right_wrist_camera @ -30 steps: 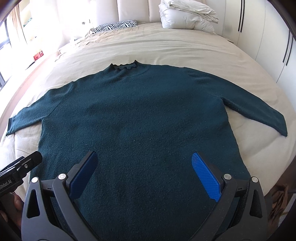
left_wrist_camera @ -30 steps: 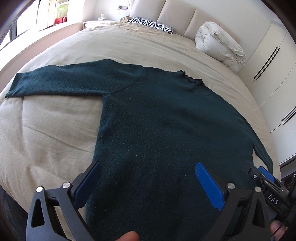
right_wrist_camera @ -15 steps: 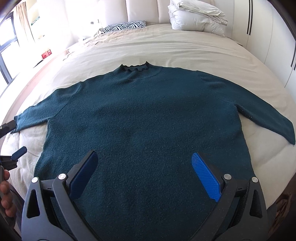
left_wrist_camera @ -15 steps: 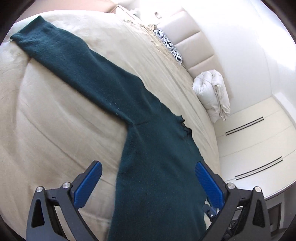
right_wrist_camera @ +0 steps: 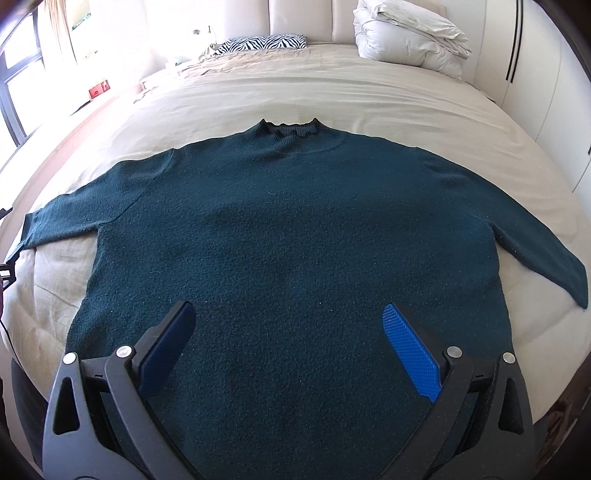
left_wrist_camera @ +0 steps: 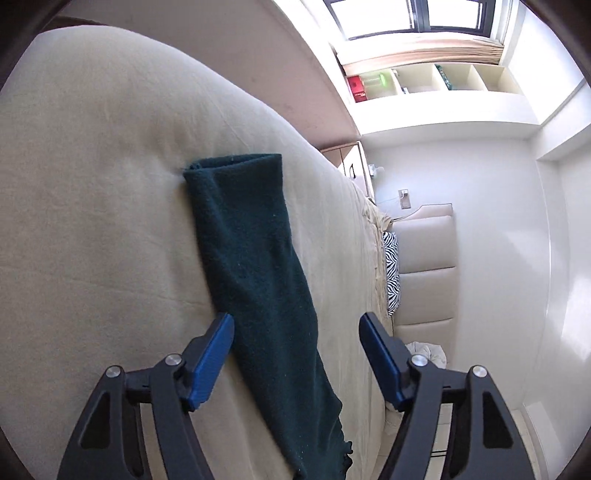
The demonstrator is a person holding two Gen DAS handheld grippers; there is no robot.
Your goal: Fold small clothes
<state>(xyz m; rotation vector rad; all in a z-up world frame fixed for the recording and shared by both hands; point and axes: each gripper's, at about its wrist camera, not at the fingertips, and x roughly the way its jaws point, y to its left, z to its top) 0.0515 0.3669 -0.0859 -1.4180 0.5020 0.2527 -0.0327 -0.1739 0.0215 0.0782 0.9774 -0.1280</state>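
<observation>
Beige bedding (right_wrist_camera: 369, 96) covered a wide bed, and on it a dark green sweater (right_wrist_camera: 295, 240) lay flat, front up, with its ruffled collar (right_wrist_camera: 290, 129) pointing toward the padded headboard (right_wrist_camera: 310, 18). Both sleeves stretched out sideways from the body of the sweater. Beyond the collar, a zebra-print pillow (right_wrist_camera: 262, 42) sat against the headboard, and a folded white duvet (right_wrist_camera: 410, 33) rested to the right of that pillow.

Over the sweater's lower half, the right gripper (right_wrist_camera: 291, 341) hovered with its blue pads spread wide and nothing between them.

At the far end of the sweater's left sleeve (left_wrist_camera: 255, 266), the left gripper (left_wrist_camera: 297, 345) was rolled sideways, so the bed looked tipped in its view. Its jaws were closing with the sleeve lying between them; the lower pad (left_wrist_camera: 212, 360) seemed to sit right at the sleeve's edge, though contact was hard to judge, and the other pad (left_wrist_camera: 380, 360) stood clear of the fabric. The cuff (left_wrist_camera: 232, 162) lay past the fingertips.
</observation>
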